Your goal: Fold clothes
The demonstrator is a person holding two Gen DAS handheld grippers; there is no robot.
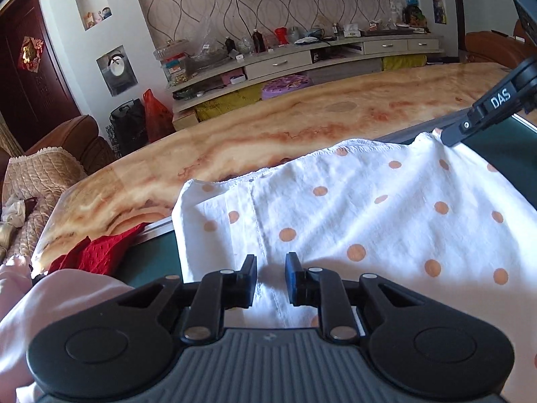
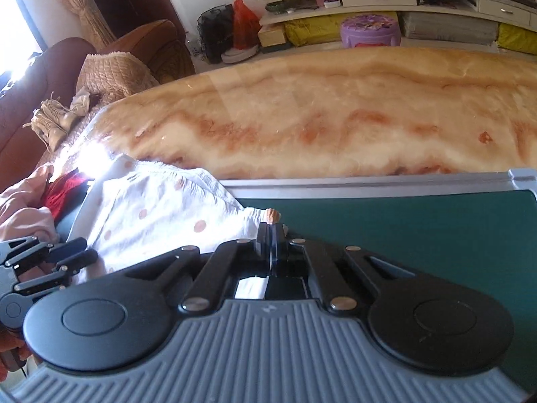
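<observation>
A white garment with orange polka dots (image 1: 369, 208) lies spread on a dark green board (image 2: 419, 231). My left gripper (image 1: 271, 270) hovers low over the garment's near part by a seam. Its jaws stand a little apart and no cloth is pinched between them. In the right wrist view the left gripper (image 2: 75, 255) shows at the far left, at the garment's (image 2: 161, 211) other end. My right gripper (image 2: 271, 235) is shut on the garment's far right corner, which peeks out at the fingertips. In the left wrist view the right gripper (image 1: 451, 137) pulls that corner up slightly.
The board rests on a glossy marble-patterned table (image 1: 268, 124). A red garment (image 1: 97, 252) and a pink one (image 1: 50, 309) lie bunched at the board's left end. A brown sofa with a quilted cover (image 2: 110, 70) stands beyond the table's left end, with a cluttered TV cabinet (image 1: 302, 57) behind.
</observation>
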